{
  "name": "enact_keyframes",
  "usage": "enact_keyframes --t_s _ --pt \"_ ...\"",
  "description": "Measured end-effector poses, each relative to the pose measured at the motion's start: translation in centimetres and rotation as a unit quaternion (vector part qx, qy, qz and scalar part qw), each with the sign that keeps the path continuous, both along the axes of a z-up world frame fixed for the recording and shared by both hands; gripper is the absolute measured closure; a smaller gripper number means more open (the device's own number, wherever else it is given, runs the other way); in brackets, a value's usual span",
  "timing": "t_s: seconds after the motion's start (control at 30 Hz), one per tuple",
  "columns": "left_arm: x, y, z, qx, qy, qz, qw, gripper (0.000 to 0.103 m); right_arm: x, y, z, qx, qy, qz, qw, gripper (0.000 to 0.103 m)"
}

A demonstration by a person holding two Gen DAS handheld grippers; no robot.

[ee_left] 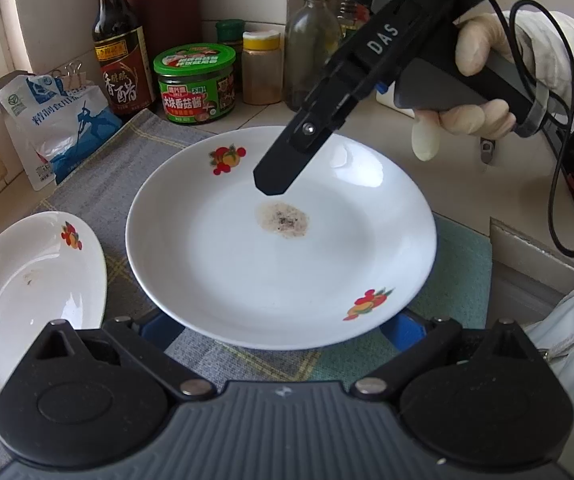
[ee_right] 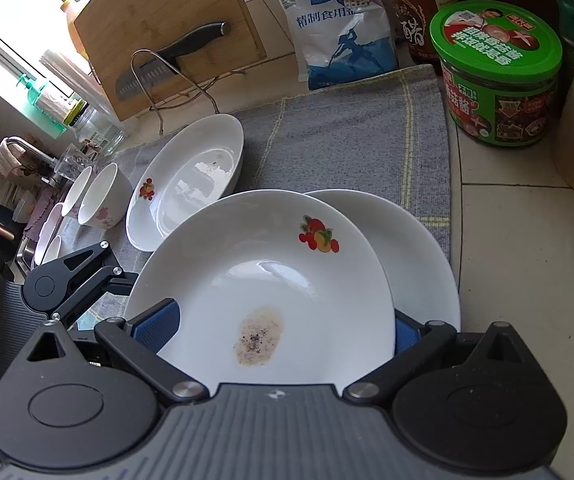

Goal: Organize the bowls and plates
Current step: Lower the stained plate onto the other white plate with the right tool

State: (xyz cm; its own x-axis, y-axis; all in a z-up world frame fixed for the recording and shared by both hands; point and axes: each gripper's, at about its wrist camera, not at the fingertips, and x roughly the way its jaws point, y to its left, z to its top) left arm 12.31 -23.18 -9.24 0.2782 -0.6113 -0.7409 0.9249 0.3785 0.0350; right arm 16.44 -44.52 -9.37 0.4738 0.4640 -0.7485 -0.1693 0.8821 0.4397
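Observation:
A white plate with fruit prints and a brown stain (ee_left: 283, 240) fills the middle of the left wrist view; it also shows in the right wrist view (ee_right: 263, 280), lying over another white plate (ee_right: 419, 256). My left gripper (ee_left: 283, 332) is open, its blue pads (ee_left: 163, 330) spread either side of the plate's near rim. My right gripper (ee_right: 275, 328) is open with pads (ee_right: 155, 326) either side of the same plate; its finger (ee_left: 283, 168) hovers over the plate. A third plate (ee_left: 27, 296) lies to the left (ee_right: 191, 180). Small white bowls (ee_right: 99, 196) stand farther left.
Everything rests on a grey cloth (ee_right: 347, 128). Behind stand a green-lidded jar (ee_left: 195, 84), a dark vinegar bottle (ee_left: 119, 48), a salt bag (ee_left: 55, 128), spice jars (ee_left: 261, 68) and a glass bottle (ee_left: 313, 44). A cutting board with a knife (ee_right: 167, 32) leans at the back.

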Motion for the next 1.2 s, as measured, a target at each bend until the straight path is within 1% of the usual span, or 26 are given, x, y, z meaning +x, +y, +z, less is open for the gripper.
enact_keyframes --t_s 0.73,1.1,1.2 --pt "1.3 -0.8 -0.4 0.013 0.03 -0.013 0.9994 0.002 0.0 -1.2 -0.4 0.011 0.006 -0.008 1.0 0.0" --pt "1.9 -1.0 -0.4 0.013 0.047 -0.015 0.9987 0.002 -0.4 -2.0 -0.5 0.02 0.007 -0.02 1.0 0.0" --pt "1.9 -1.2 -0.4 0.016 0.044 -0.016 0.9988 0.003 -0.7 -2.4 -0.3 0.025 0.006 -0.026 0.999 0.0"
